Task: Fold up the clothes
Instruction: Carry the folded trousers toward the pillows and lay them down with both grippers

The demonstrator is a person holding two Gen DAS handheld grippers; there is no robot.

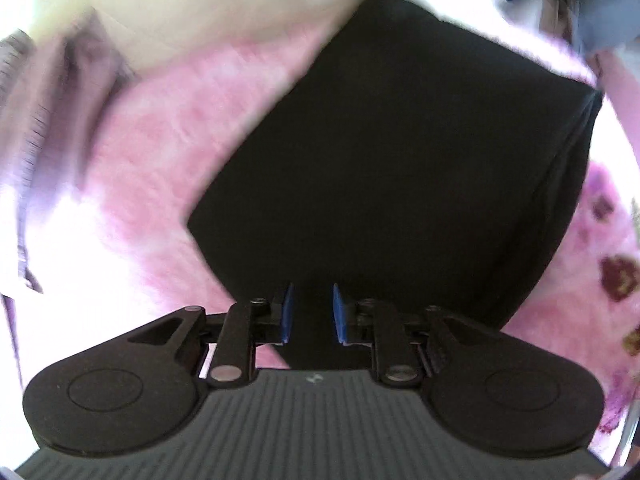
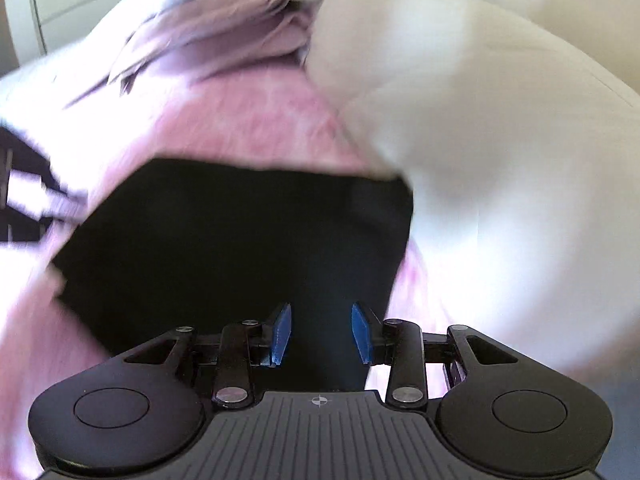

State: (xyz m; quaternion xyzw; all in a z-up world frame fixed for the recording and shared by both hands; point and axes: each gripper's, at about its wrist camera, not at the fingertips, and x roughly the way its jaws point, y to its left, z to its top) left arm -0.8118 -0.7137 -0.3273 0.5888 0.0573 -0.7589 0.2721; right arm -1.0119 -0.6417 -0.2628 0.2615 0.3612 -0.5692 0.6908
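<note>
a: where's the black garment (image 1: 400, 168) right now?

b: lying flat on the pink blanket (image 1: 168, 152), folded into a neat block with straight edges. the right wrist view shows it (image 2: 240, 248) the same way, pink fabric around it on the left and far sides.

a: and the left gripper (image 1: 313, 312)?

b: it hangs over the near corner of the garment, blue fingers (image 1: 287, 312) standing a little apart. dark cloth shows behind the gap, but nothing is pinched between them that i can see.

a: the right gripper (image 2: 321, 334)?

b: its fingers (image 2: 282, 334) are spread wider, with the garment's near edge below the gap and no cloth caught in it.

a: what else is around?

b: a cream pillow (image 2: 480, 152) touches the garment's far right corner in the right view. a crumpled mauve cloth (image 2: 224, 36) lies beyond on the blanket. both views are blurred, so finer detail is lost.
</note>
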